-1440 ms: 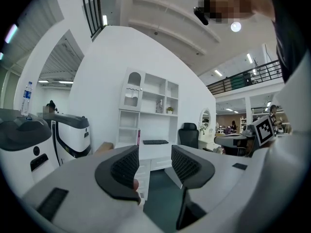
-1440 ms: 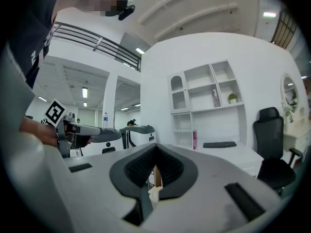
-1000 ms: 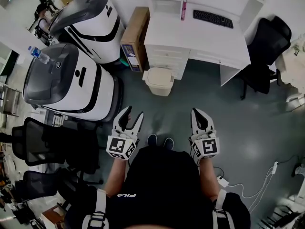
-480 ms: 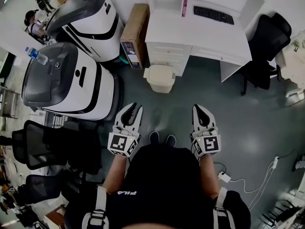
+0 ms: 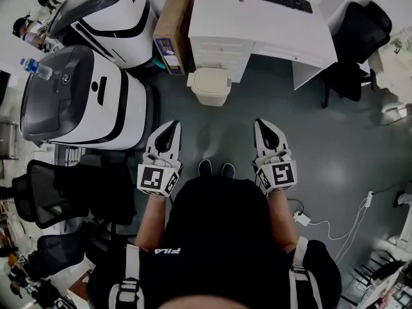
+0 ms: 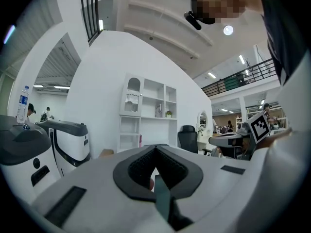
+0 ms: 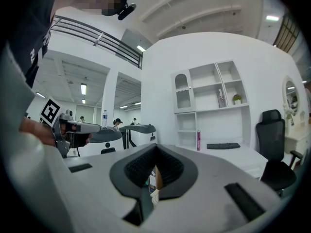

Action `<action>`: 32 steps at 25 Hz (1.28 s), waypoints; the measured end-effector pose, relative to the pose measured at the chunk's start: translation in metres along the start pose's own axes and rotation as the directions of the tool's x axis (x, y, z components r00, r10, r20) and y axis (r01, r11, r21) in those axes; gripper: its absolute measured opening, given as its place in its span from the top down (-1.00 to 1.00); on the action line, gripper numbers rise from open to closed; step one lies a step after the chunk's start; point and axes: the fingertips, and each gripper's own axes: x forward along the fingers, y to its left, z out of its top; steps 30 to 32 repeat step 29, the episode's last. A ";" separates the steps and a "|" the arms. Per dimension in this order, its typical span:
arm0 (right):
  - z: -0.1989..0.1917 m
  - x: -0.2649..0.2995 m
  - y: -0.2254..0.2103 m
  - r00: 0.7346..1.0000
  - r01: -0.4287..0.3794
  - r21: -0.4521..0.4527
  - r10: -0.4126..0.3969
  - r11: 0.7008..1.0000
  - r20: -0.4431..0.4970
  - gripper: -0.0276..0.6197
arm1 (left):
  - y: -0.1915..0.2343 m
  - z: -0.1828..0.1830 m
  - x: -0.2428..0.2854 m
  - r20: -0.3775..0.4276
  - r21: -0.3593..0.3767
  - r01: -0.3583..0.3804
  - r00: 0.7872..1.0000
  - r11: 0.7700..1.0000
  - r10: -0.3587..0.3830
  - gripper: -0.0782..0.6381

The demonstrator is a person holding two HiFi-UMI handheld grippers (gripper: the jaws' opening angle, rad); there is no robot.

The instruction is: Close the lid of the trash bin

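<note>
Dark grey floor (image 5: 341, 140). Standing on it: cream trash bin (image 5: 209, 85), cardboard box (image 5: 172, 19), white desk (image 5: 264, 24). Lying at right: power strip (image 5: 301, 217).

The person holds both forearms forward on either side of the torso, the left forearm (image 5: 149, 216) and the right forearm (image 5: 280, 219) roughly parallel and well apart. The left claw (image 5: 170, 127) points ahead and about level, its jaws pressed together with nothing between them. The right claw (image 5: 264, 125) points the same way, its jaws likewise together and empty.
</note>
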 end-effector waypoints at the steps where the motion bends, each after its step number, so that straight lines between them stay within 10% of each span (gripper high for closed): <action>1: 0.000 0.001 0.001 1.000 -0.002 -0.002 0.002 1.000 0.000 0.91 | 0.001 0.000 0.000 -0.002 0.001 0.000 1.000 1.000 0.000 0.77; 32: 0.000 -0.011 0.003 0.999 -0.021 -0.068 0.020 0.997 -0.029 0.91 | -0.011 0.000 -0.001 0.019 -0.025 0.031 0.999 0.999 -0.031 0.77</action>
